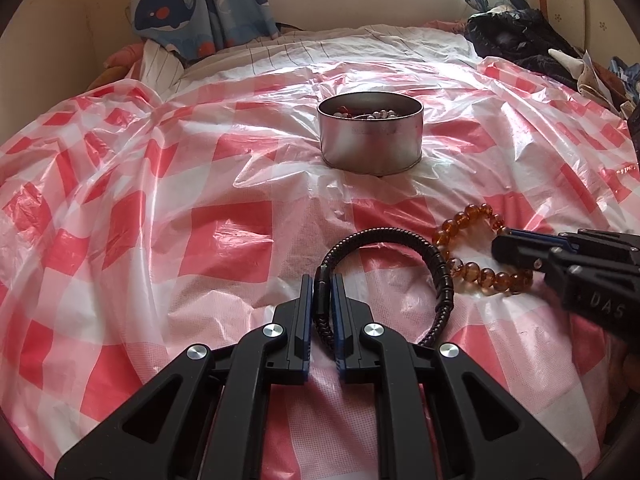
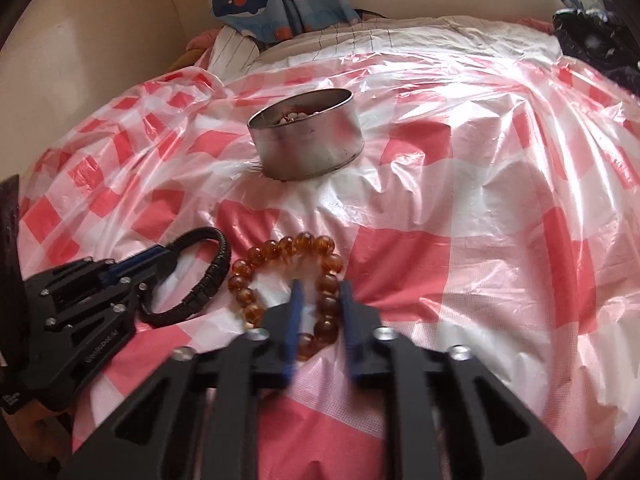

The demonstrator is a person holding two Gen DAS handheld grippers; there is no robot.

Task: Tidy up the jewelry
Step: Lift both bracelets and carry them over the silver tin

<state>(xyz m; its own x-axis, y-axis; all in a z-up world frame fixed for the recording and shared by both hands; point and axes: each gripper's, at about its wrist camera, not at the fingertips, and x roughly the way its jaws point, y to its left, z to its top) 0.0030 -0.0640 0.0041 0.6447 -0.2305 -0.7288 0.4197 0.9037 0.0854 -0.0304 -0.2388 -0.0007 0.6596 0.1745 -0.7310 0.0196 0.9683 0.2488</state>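
A: Left gripper (image 1: 321, 280): fingers nearly closed, clamped on the clasp end of the black braided bracelet (image 1: 438, 268). The rest of its loop lies on the red-and-white checked plastic sheet (image 1: 240, 224) over the bed.

B: Right gripper (image 2: 321, 286): fingers narrowly apart, pinching the bead strand of the amber bead bracelet (image 2: 288, 248), which lies on the sheet just beside the black one, nearly touching.

A: Beyond both, well apart from them: round metal tin (image 1: 370, 136), open, upright, with beads and red bits inside.

B: Farthest: striped bedding (image 1: 320, 46), whale-print curtain (image 1: 168, 8), dark clothes (image 1: 516, 36) piled at far right.
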